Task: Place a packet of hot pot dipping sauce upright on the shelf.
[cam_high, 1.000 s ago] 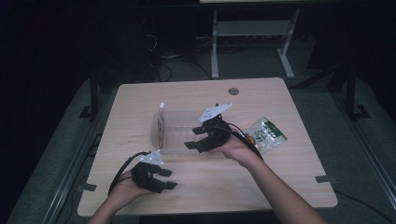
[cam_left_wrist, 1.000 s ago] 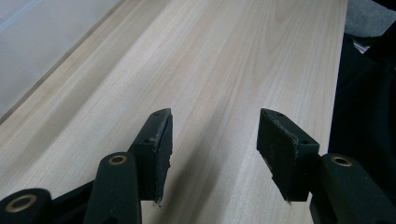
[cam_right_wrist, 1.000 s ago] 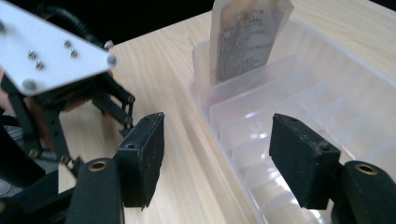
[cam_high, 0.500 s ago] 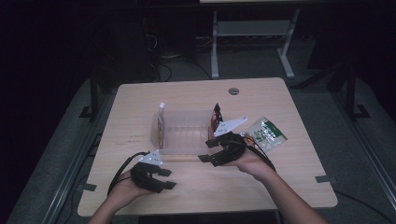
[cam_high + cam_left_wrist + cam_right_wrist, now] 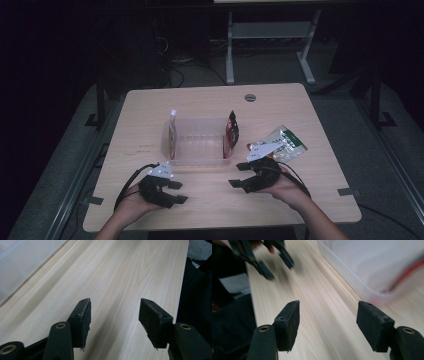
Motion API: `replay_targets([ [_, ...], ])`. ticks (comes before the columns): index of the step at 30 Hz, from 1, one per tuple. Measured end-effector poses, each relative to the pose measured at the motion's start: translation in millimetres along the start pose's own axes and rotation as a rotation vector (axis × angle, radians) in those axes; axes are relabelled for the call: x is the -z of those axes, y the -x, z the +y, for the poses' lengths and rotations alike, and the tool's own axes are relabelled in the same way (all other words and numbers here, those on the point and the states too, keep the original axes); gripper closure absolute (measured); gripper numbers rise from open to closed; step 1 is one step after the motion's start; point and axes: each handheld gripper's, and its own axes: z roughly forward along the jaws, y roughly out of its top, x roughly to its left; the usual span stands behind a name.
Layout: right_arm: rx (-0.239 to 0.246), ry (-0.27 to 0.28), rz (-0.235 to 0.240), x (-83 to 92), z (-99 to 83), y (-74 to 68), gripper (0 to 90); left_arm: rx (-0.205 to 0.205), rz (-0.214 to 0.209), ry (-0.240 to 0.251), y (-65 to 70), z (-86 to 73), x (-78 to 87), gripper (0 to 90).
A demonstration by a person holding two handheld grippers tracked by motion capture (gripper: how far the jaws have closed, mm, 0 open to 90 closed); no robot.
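A clear plastic bin [image 5: 197, 145] stands mid-table. An orange-and-white pouch [image 5: 172, 134] leans upright at its left end, and a dark red pouch [image 5: 231, 131] at its right end. A green packet [image 5: 286, 142] lies flat on the table right of the bin. My left gripper [image 5: 181, 192] rests near the front edge, open over bare wood [image 5: 115, 303]; its jaws have just been opening slightly, with nothing between them. My right gripper [image 5: 236, 175] is low in front of the bin's right corner, open and holding nothing [image 5: 329, 304]. The bin's wall [image 5: 367, 270] is blurred ahead of it.
The wooden table [image 5: 150, 107] has a round cable hole [image 5: 250, 97] at the back. Cables trail from both grippers. A white desk frame [image 5: 265, 35] stands on the dark floor behind. The left gripper [image 5: 274, 260] shows blurred across the right gripper view.
My right gripper has drawn back from the bin's right end toward the person and sunk near the table. The red pouch now stands uncovered in the bin. The left hand stayed put.
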Motion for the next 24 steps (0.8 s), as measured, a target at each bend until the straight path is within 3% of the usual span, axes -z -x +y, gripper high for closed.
replay_targets([
  [9,-0.068,-0.015,-0.081,22.6,-31.0,20.6,34.8,-0.001,0.004,0.003,-0.6,0.8,-0.1,40.0],
  [19,-0.173,0.000,-0.195,42.0,-42.1,66.4,42.6,0.001,0.003,0.011,-0.8,1.6,-0.5,39.2],
  [22,-0.196,0.013,-0.228,43.4,-42.2,82.6,49.4,0.000,0.007,0.010,-1.2,1.8,-0.3,39.2],
  [24,-0.230,0.023,-0.230,44.2,-40.5,93.7,59.9,0.001,0.003,0.004,-1.1,2.2,-0.5,39.2],
])
